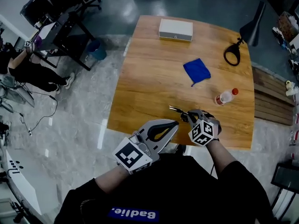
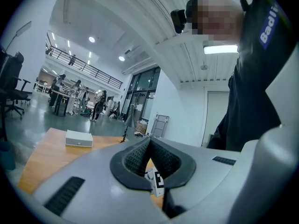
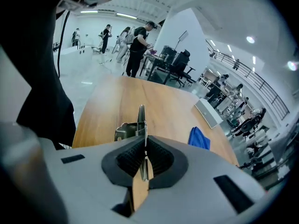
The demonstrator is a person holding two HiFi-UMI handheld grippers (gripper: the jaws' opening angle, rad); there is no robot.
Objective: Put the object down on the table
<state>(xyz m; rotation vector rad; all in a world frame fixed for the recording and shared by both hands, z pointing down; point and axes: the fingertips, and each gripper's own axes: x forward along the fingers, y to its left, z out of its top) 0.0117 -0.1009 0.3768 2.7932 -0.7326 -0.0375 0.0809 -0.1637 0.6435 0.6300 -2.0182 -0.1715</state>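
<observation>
A thin metal clip-like tool (image 3: 140,120) sticks out forward from between the pads of my right gripper (image 3: 144,146), which is shut on it. In the head view the right gripper (image 1: 185,116) is over the wooden table (image 1: 149,78) near its front edge, and the tool's tip (image 1: 174,109) points left. I cannot tell whether the tool touches the wood. My left gripper (image 1: 174,124) is just to the left, at the table's front edge. Its pads meet at the tips with nothing between them (image 2: 150,141).
On the table lie a blue cloth (image 1: 196,71) in the middle, a small bottle with a red cap (image 1: 226,96) to the right, a white box (image 1: 175,29) at the far edge and a black looped tool (image 1: 232,53) at the far right. Office chairs (image 1: 65,13) stand at the far left.
</observation>
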